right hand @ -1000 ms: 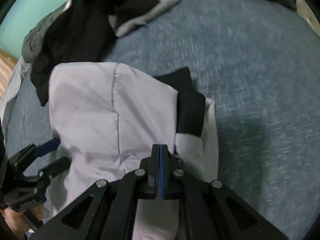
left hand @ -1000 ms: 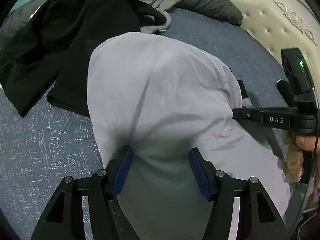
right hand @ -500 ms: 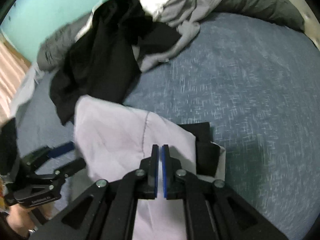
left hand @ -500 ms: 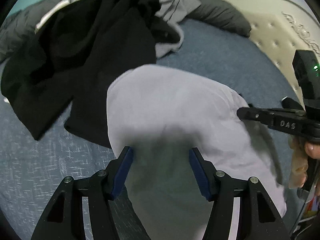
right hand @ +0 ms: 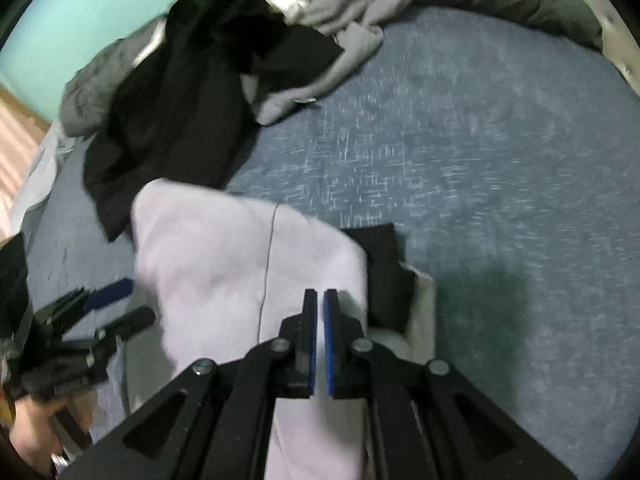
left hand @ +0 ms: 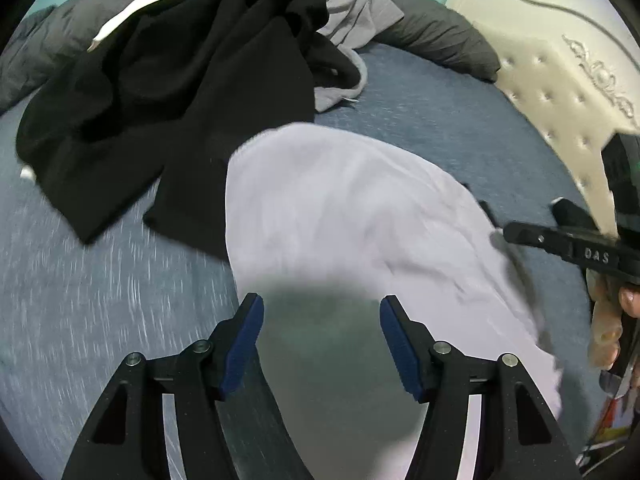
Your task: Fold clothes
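A pale lilac garment (left hand: 340, 208) with a black trim (right hand: 384, 272) hangs over the blue bed (right hand: 480, 160), its far edge trailing toward the black clothes. My left gripper (left hand: 320, 320) has its jaws wide apart, and the cloth fills the whole gap from pad to pad. In the right wrist view the left gripper (right hand: 124, 300) shows at the garment's (right hand: 224, 256) left side. My right gripper (right hand: 320, 296) is shut on the garment near the trim. Its tip (left hand: 510, 234) meets the cloth's right edge in the left wrist view.
A heap of black clothes (left hand: 180, 80) with grey pieces (left hand: 360, 8) lies at the far side of the bed. A dark grey duvet (left hand: 440, 36) runs along the back. A padded cream headboard (left hand: 560, 80) stands on the right. A hand (left hand: 608, 320) holds the right gripper.
Both grippers have risen with the garment. The cloth looks smaller and its far edge has drawn back toward me. More of the bed and the clothes heap shows.
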